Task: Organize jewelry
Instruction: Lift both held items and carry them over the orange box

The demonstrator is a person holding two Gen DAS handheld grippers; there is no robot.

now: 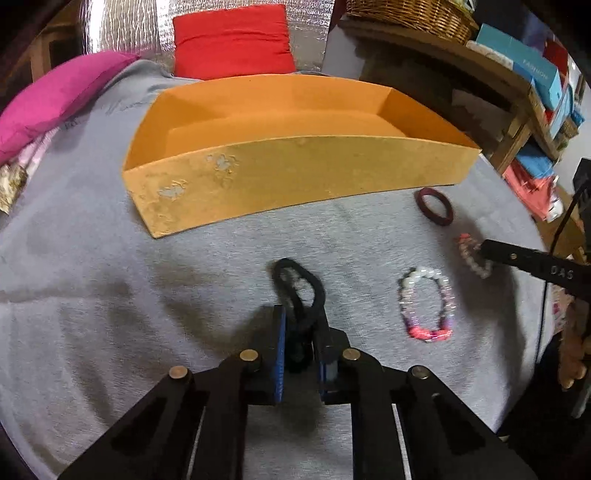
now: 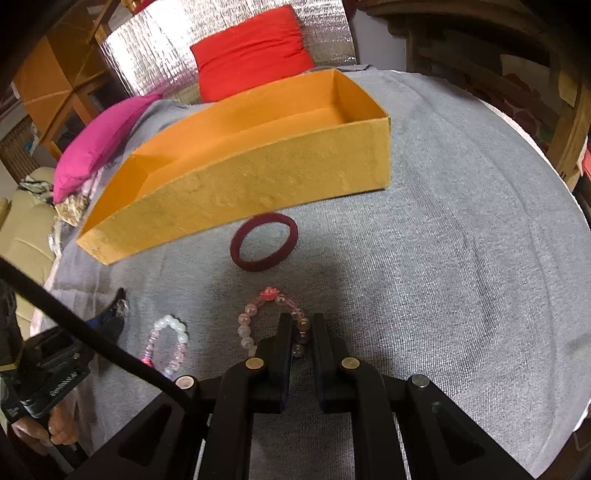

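Note:
An orange open box [image 1: 295, 173] [image 2: 240, 177] stands on the grey cloth. My left gripper [image 1: 301, 314] is shut on a black band [image 1: 299, 280], whose loop sticks out ahead of the fingers. My right gripper [image 2: 301, 321] is shut on a pink bead bracelet [image 2: 255, 321] that lies on the cloth. That bracelet [image 1: 472, 258] also shows in the left wrist view, beside one of the right gripper's fingers [image 1: 517, 258]. A white and pink bead bracelet [image 1: 424, 302] [image 2: 168, 343] lies between the grippers. A maroon bangle [image 1: 435, 206] [image 2: 264, 243] lies just in front of the box.
A red cushion [image 1: 232, 40] and a pink cushion [image 1: 55, 99] lie behind the box. A wicker basket [image 1: 410, 14] and boxes sit on wooden shelves [image 1: 517, 96] at the right. A black cable [image 2: 74, 325] crosses the right wrist view. A person's hand [image 2: 55, 428] holds the left gripper.

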